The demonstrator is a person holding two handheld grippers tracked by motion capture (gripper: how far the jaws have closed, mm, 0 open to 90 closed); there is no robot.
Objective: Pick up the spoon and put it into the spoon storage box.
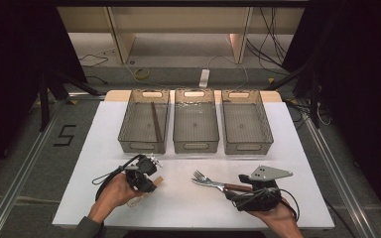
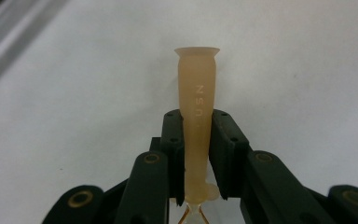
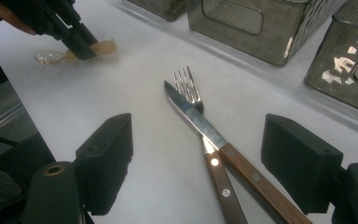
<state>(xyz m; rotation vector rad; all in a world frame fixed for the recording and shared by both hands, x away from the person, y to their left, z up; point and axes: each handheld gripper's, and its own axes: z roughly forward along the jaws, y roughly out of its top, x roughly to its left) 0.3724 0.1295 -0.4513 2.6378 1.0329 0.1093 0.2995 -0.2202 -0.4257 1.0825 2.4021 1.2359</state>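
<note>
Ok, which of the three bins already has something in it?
The left bin: a dark brown stick lies along its floor. The middle bin and right bin look empty.

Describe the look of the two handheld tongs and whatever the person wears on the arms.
Both tongs, left and right, are black, with blocky jaws carrying brass-coloured rivet rings. A black cable loops from each. The right one carries a grey three-cornered plate with small holes. A dark grey-green sleeve cuff shows on the left forearm.

Three grey bins stand along the white table.
</note>
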